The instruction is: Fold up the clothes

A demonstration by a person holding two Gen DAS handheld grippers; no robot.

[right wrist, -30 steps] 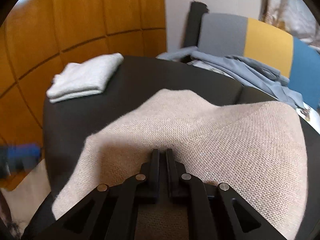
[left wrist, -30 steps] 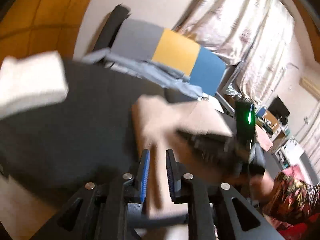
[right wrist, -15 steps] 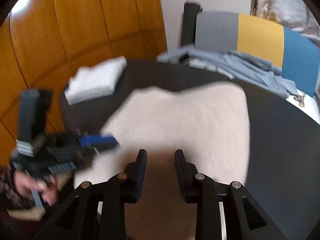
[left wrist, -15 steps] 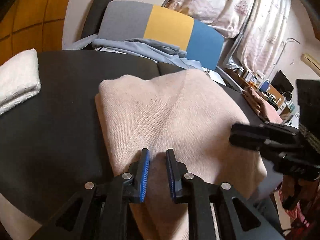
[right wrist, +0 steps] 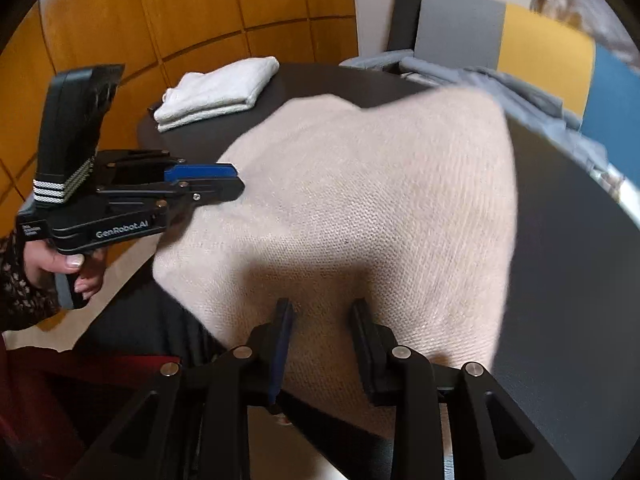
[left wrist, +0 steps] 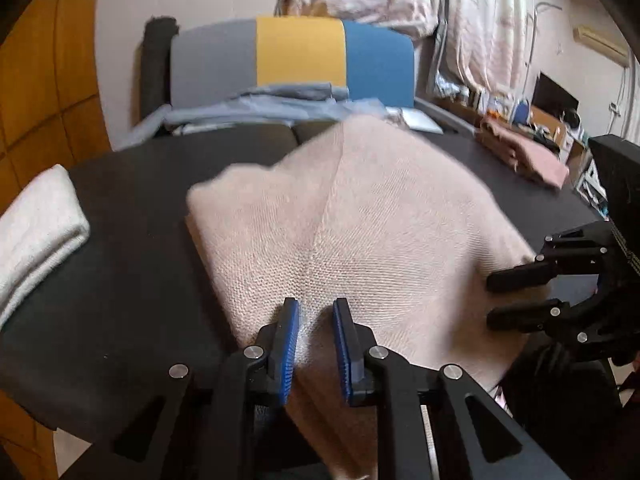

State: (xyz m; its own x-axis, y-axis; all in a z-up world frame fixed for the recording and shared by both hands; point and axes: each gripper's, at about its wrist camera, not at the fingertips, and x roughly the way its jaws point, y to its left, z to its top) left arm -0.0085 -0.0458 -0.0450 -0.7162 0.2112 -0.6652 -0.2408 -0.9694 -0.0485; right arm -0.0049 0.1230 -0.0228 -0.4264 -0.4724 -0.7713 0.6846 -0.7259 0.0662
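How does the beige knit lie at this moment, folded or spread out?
Folded. The beige knit lies doubled on the black table; a layered edge shows along its left side, and its near end hangs over the table edge.

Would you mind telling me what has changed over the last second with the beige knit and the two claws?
The right claw, shut on the beige knit garment a second ago, has let go and now stands open over its near edge. The left claw stayed slightly open above the knit. The folded white towel and the black table stayed as they were.
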